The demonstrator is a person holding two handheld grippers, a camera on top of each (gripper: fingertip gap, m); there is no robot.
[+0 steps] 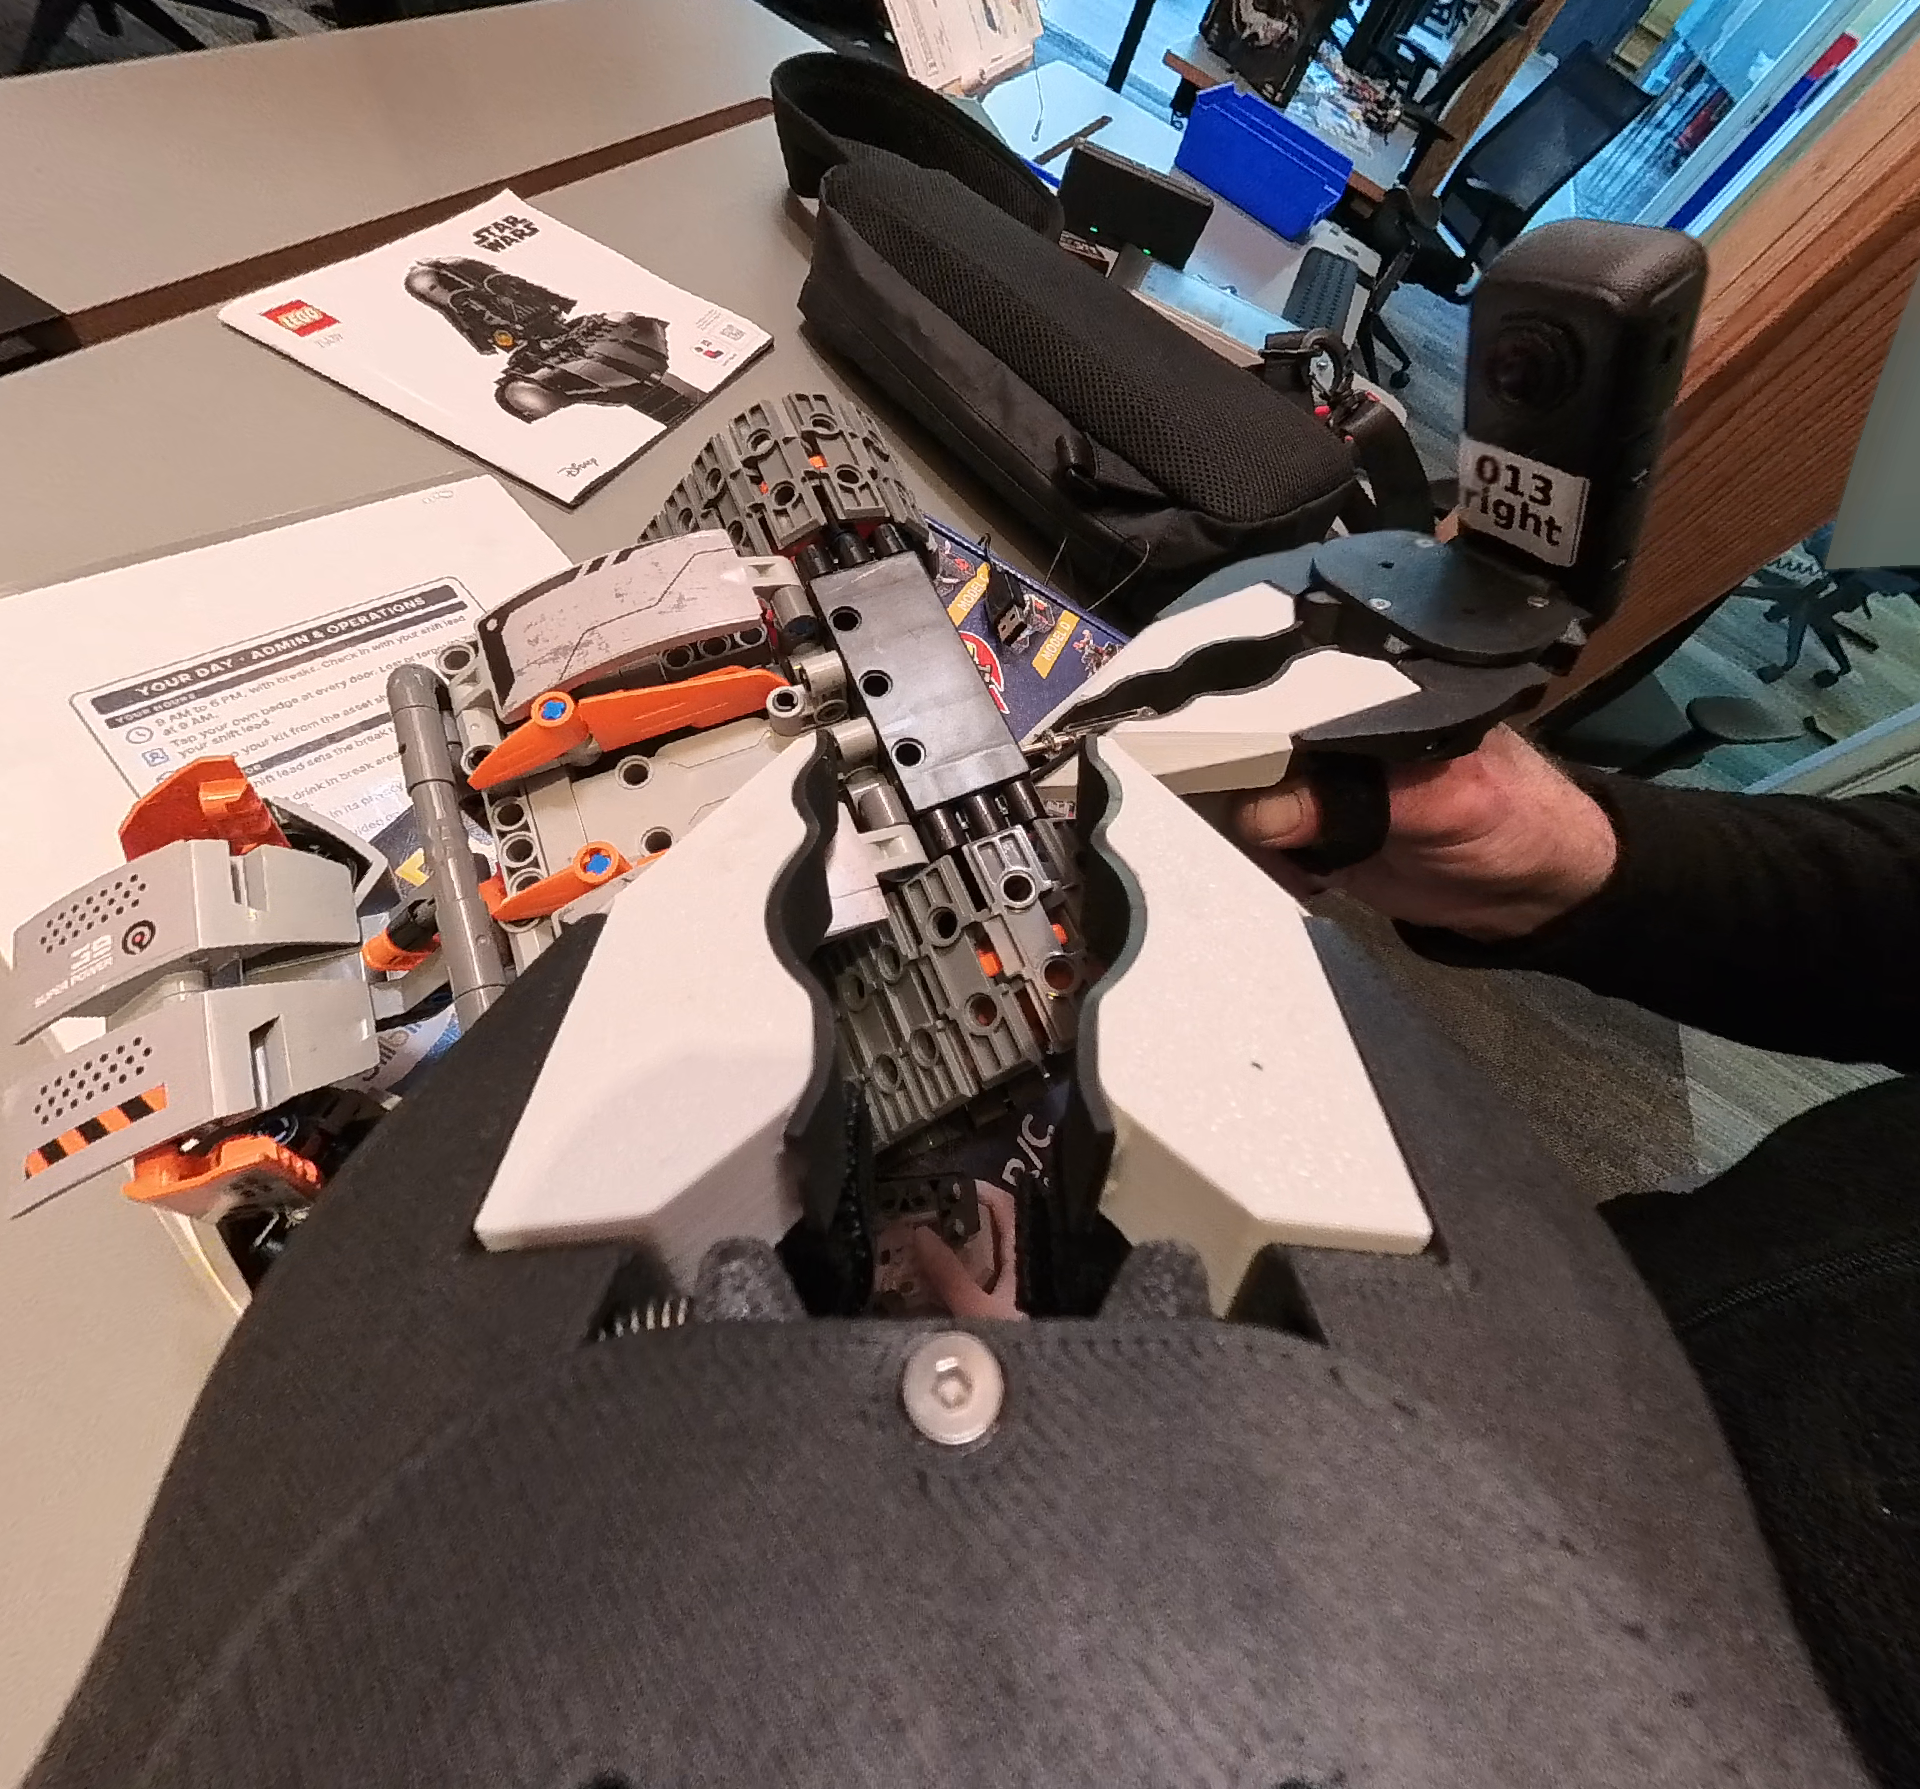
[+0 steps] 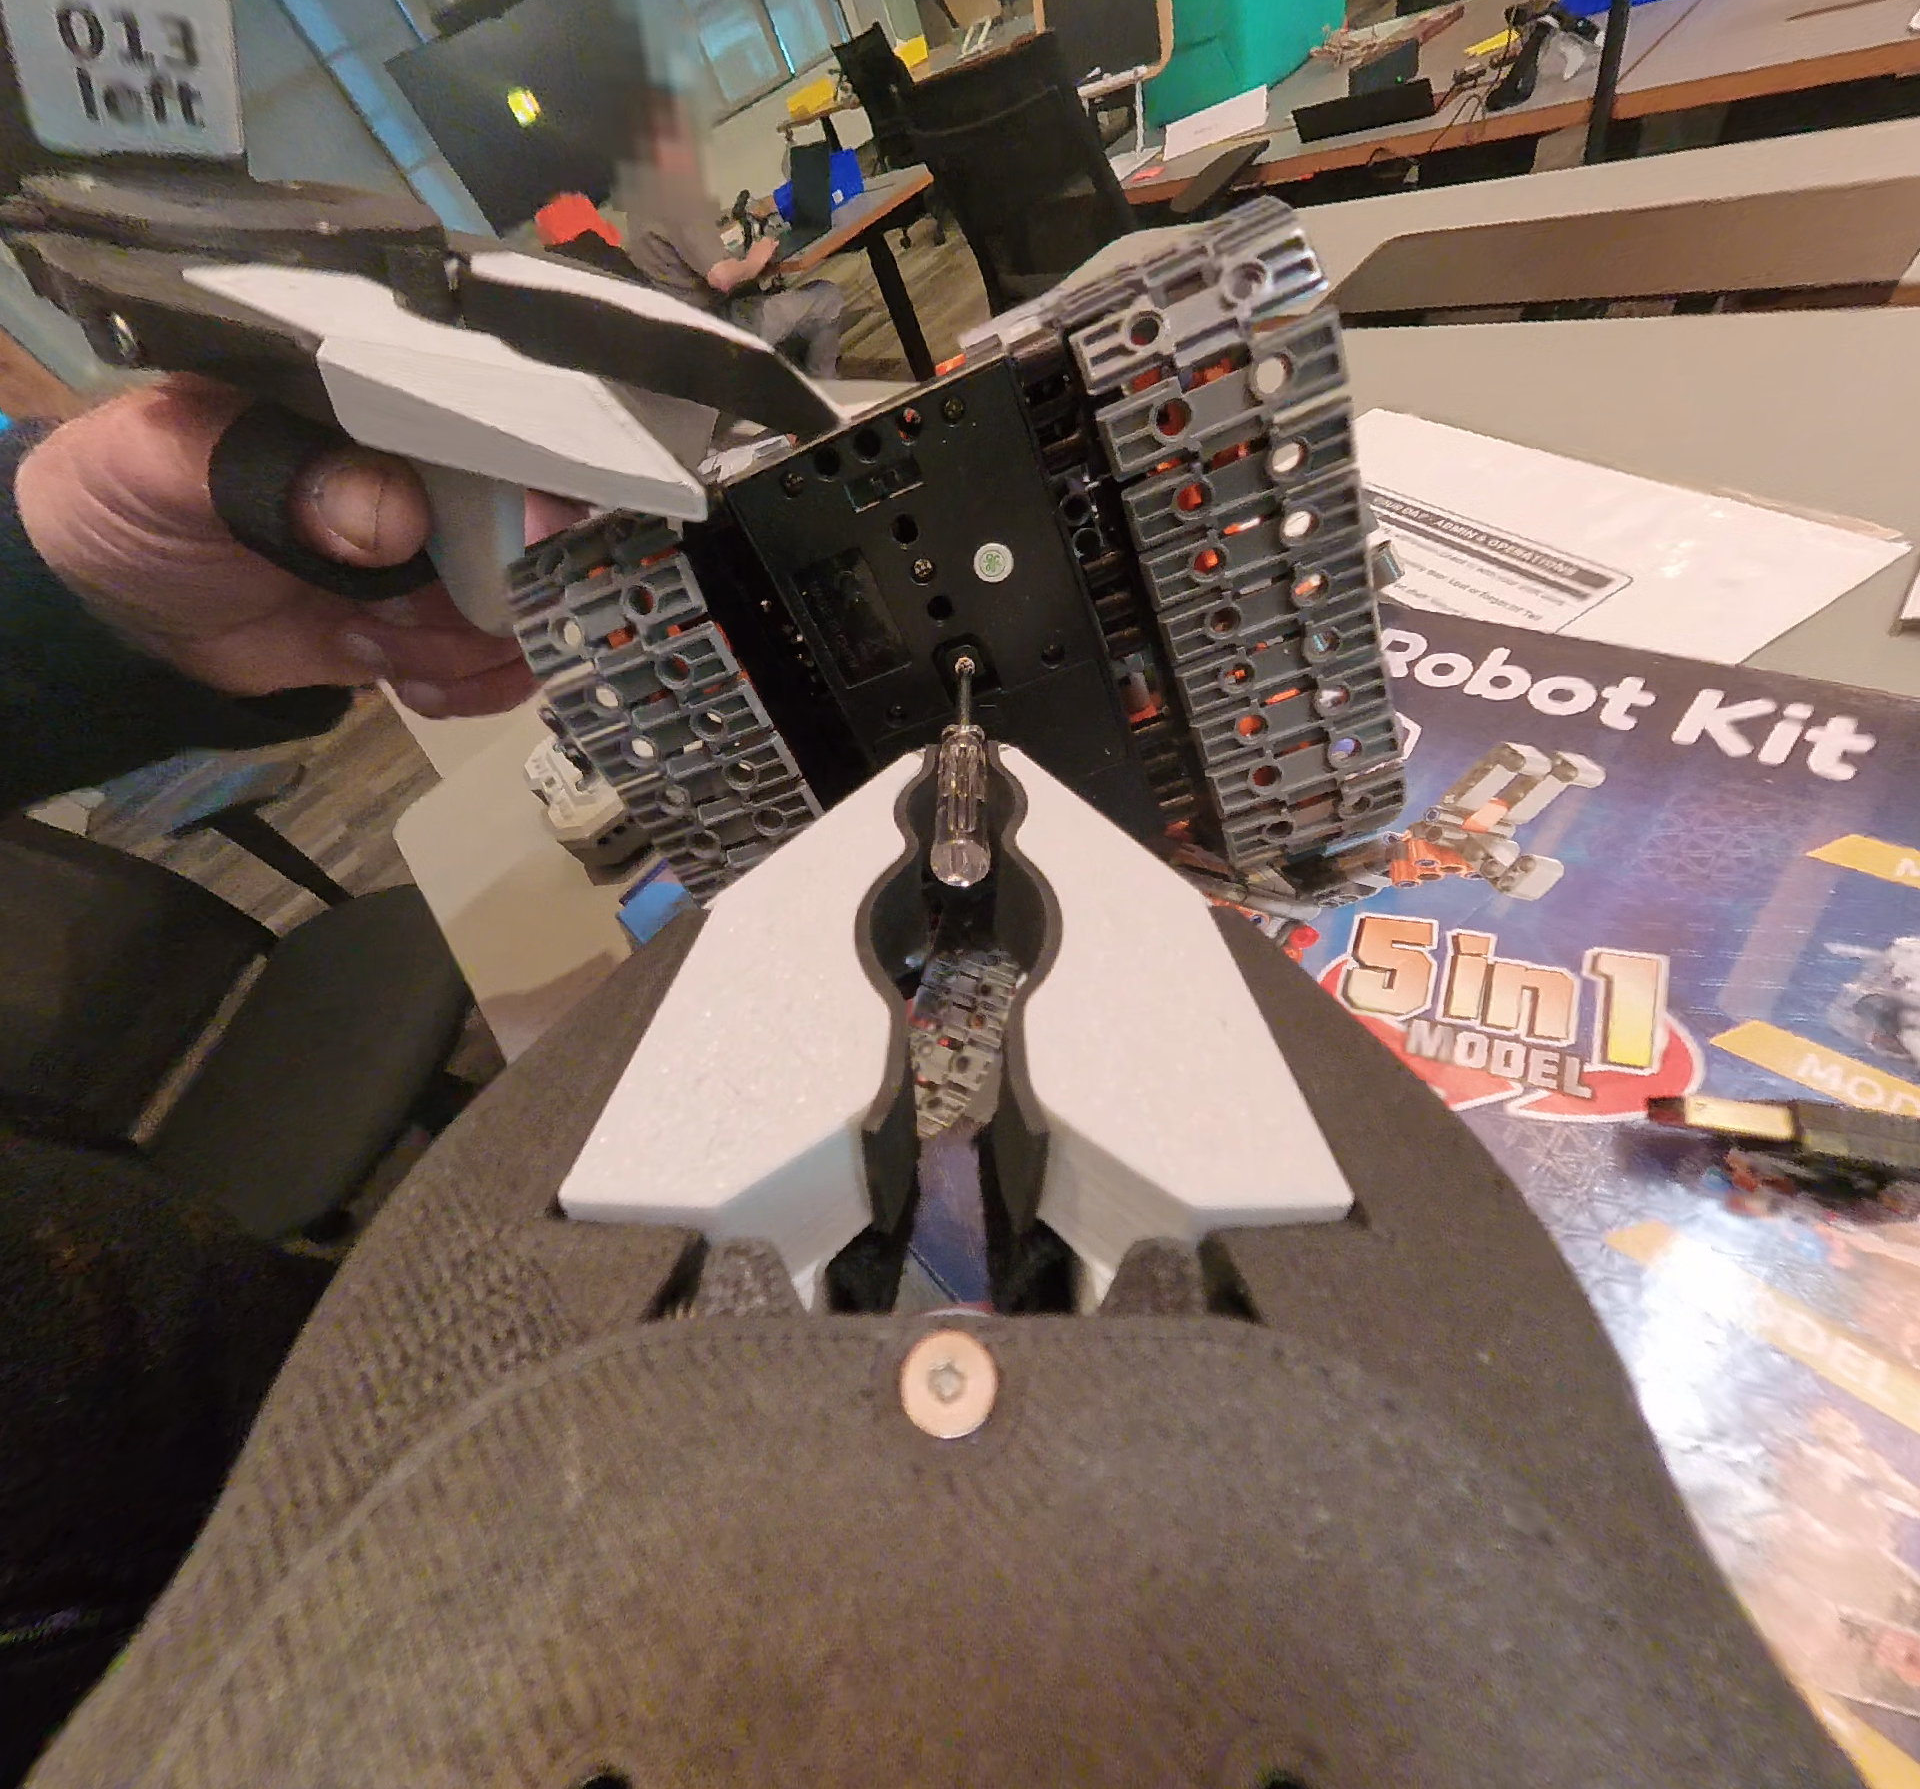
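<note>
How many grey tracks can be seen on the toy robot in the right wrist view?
2. One grey track runs along the right of the black underside; the other track is on its left, partly behind the left gripper.

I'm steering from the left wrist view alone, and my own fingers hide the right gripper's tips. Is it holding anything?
Observer: Yes. The right gripper is shut on a small clear-handled screwdriver.
Operator: Where is its tip?
Observer: In a recess in the black block between the tracks of the tracked model.
Operator: And where does my gripper meet the model?
Observer: The left gripper reaches its upper left edge, above the left track.
</note>
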